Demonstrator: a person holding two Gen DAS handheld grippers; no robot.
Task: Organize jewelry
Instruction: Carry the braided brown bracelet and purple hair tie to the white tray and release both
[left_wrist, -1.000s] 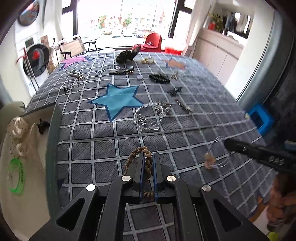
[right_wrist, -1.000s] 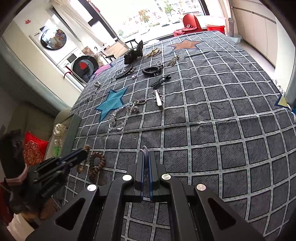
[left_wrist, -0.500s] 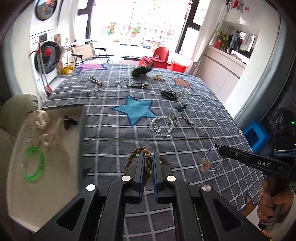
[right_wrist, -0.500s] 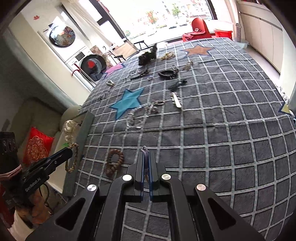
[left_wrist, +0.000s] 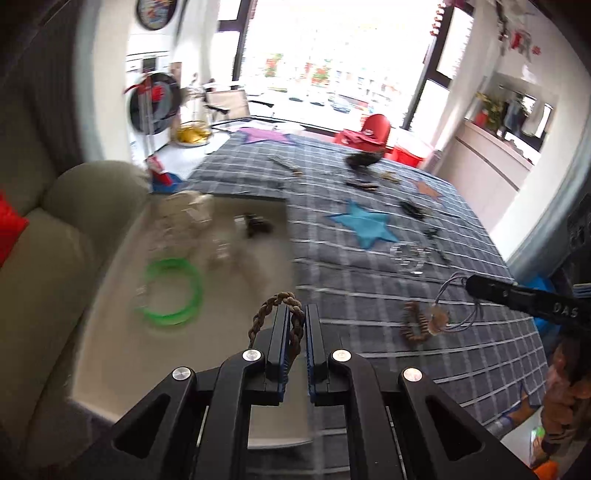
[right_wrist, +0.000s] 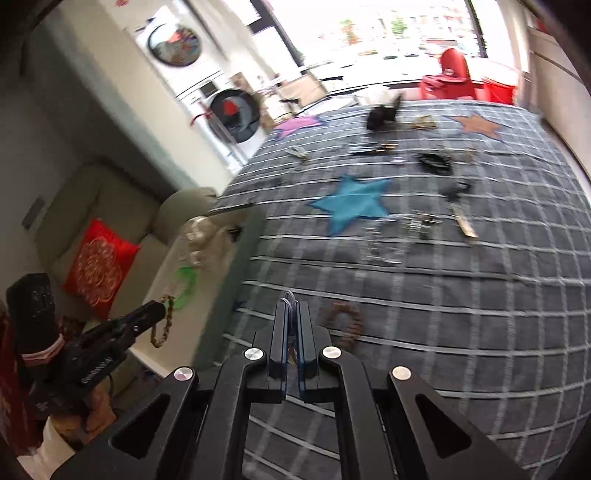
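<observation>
Left wrist view: the left tool (left_wrist: 295, 325) is clenched on a brown braided cord bracelet (left_wrist: 275, 314), hanging over the near edge of the shallow beige tray (left_wrist: 110, 332), where a bright green plastic bangle (left_wrist: 171, 291) lies at ten o'clock. To do this well, I'd carry it further over the tray floor and let go low, clear of the bangle. The tool tips downward.

Right wrist view: the right tool (right_wrist: 291, 321) grips a thin wire necklace (right_wrist: 289, 299), its loops poking out at twelve o'clock over the grey checked bedspread (right_wrist: 461, 314). It points down too; the tray lies at nine o'clock.
</observation>
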